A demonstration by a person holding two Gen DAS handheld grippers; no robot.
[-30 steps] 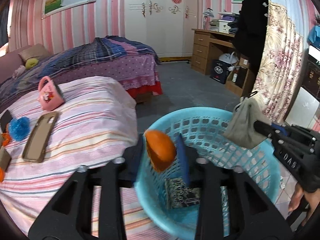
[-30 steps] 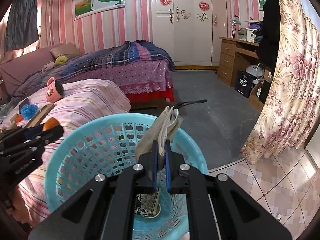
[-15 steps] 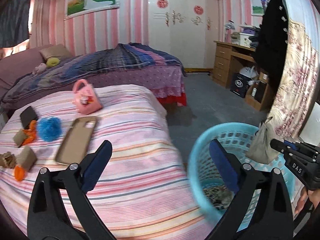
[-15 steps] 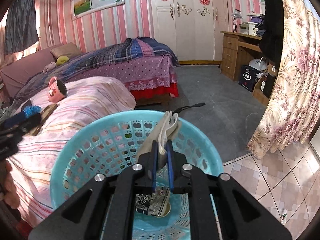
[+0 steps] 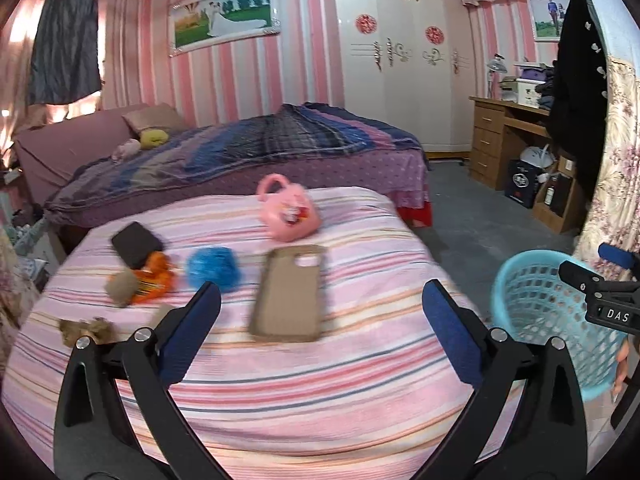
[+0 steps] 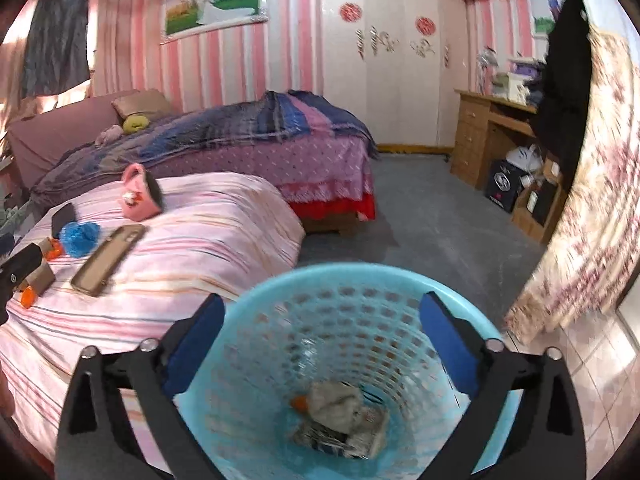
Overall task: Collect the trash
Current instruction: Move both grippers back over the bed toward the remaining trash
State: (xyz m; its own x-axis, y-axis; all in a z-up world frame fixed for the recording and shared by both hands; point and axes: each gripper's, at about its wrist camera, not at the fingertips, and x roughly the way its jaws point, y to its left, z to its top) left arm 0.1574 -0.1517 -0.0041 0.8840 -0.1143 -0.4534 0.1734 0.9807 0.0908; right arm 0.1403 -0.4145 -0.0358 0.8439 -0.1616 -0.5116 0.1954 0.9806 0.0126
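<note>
My left gripper [image 5: 320,300] hangs over the striped bed [image 5: 360,392], its jaws opening with nothing between them. Ahead of it lie a tan phone case [image 5: 290,292], a blue fuzzy ball [image 5: 212,266], an orange wrapper [image 5: 154,276], a black wallet [image 5: 136,242] and brown wads [image 5: 120,286]. My right gripper [image 6: 322,308] is above the blue basket [image 6: 280,292], its jaws opening and holding nothing. At the basket's bottom lie a grey pouch [image 6: 336,400], an orange piece [image 6: 299,402] and a printed packet [image 6: 320,436].
A pink toy bag [image 5: 288,210] stands on the striped bed. Behind it is a second bed [image 5: 280,148] with a plaid blanket. A wooden desk [image 5: 500,140] and a floral curtain [image 6: 580,220] are on the right, with grey floor [image 6: 420,220] between.
The left gripper released the orange piece into the basket, opened wide and swung left over the bed. The right gripper opened and the grey pouch dropped into the basket.
</note>
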